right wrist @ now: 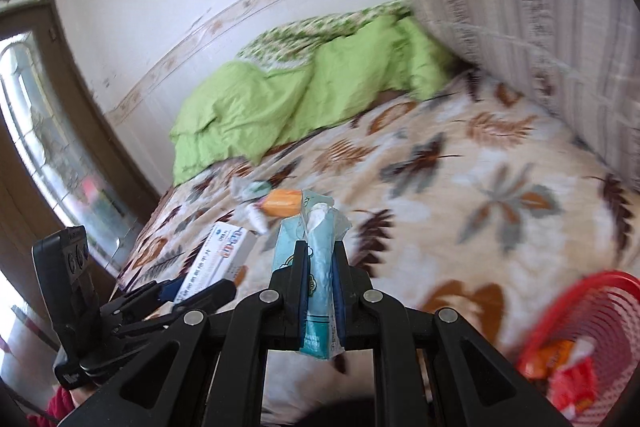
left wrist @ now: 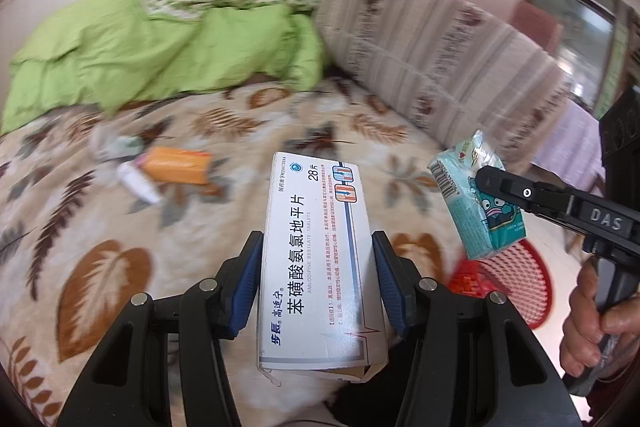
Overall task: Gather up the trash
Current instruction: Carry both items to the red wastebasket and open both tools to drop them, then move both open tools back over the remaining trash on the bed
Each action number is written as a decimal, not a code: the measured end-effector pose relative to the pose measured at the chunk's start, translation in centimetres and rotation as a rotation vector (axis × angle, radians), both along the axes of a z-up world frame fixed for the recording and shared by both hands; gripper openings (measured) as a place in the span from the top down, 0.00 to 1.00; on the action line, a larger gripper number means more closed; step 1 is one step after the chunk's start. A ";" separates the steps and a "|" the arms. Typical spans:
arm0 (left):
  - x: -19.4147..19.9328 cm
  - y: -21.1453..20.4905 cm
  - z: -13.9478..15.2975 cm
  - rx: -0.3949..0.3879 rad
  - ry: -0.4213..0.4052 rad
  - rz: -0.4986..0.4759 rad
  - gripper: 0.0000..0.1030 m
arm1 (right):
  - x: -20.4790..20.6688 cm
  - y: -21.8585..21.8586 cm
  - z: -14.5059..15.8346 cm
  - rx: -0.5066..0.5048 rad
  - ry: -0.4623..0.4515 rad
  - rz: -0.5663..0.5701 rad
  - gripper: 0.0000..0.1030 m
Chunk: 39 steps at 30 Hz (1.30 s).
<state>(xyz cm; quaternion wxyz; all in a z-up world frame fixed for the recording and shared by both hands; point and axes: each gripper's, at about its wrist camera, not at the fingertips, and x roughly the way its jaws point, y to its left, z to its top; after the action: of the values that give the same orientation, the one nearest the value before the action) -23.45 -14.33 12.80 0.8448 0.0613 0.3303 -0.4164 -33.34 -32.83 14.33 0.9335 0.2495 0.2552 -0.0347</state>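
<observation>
The left gripper (left wrist: pixel 316 267) is clamped on a white medicine box (left wrist: pixel 318 259), its blue pads (left wrist: pixel 246 279) pressed against the two long sides, so the jaws stand partly apart at the box's width. The box lies lengthwise along the fingers and sticks out well past the tips. Its face reads "苯磺酸氨氯地平片", under it "AMLODIPINE BESILATE TABLETS", with "28片" near the far end and the brand "步長" at the near end; the finer print is too small to read.

The right gripper (right wrist: pixel 320 279) is squeezed tight on a teal tissue pack (right wrist: pixel 320 267), held upright between the narrow jaws, white tissue poking out of its torn top. In the left wrist view this pack (left wrist: pixel 478 203) shows a cartoon face and a barcode, and the gripper's finger carries the letters "DAS". The person's hand (left wrist: pixel 596 323) grips its handle.

Both held things hang above a leaf-patterned blanket (left wrist: pixel 100 227). Farther out on the blanket lie an orange box (left wrist: pixel 178 165), a small white tube (left wrist: pixel 138 183) just beside it, and some crumpled wrappers (left wrist: pixel 114 147), all blurred. A red basket (right wrist: pixel 588 343) sits low to the right of the right gripper, with orange and red packets in it. Beyond are a green quilt (left wrist: pixel 120 55) and a striped folded blanket (left wrist: pixel 432 47).
</observation>
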 end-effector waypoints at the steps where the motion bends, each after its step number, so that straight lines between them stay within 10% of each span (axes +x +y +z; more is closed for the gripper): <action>1: -0.8 -1.0 0.4 0.001 0.001 -0.032 0.49 | -1.5 -1.1 0.1 0.001 0.001 -0.029 0.89; 16: -11.7 -19.8 -0.4 0.074 0.218 -0.511 0.40 | -17.5 -14.2 -1.6 0.048 0.062 -0.458 0.85; 20: -11.2 -20.3 -1.4 0.083 0.249 -0.487 0.33 | -18.3 -15.9 -3.5 0.096 0.122 -0.495 0.65; 39: -0.3 -7.3 -0.2 0.044 0.172 -0.116 0.32 | -7.9 -9.0 -2.4 0.052 0.098 -0.195 0.65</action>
<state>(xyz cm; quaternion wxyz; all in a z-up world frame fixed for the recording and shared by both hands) -23.80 -21.67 12.61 0.7864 0.0627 0.4065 -0.4610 -41.22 -41.85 11.94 0.9053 0.2953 0.2760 -0.1306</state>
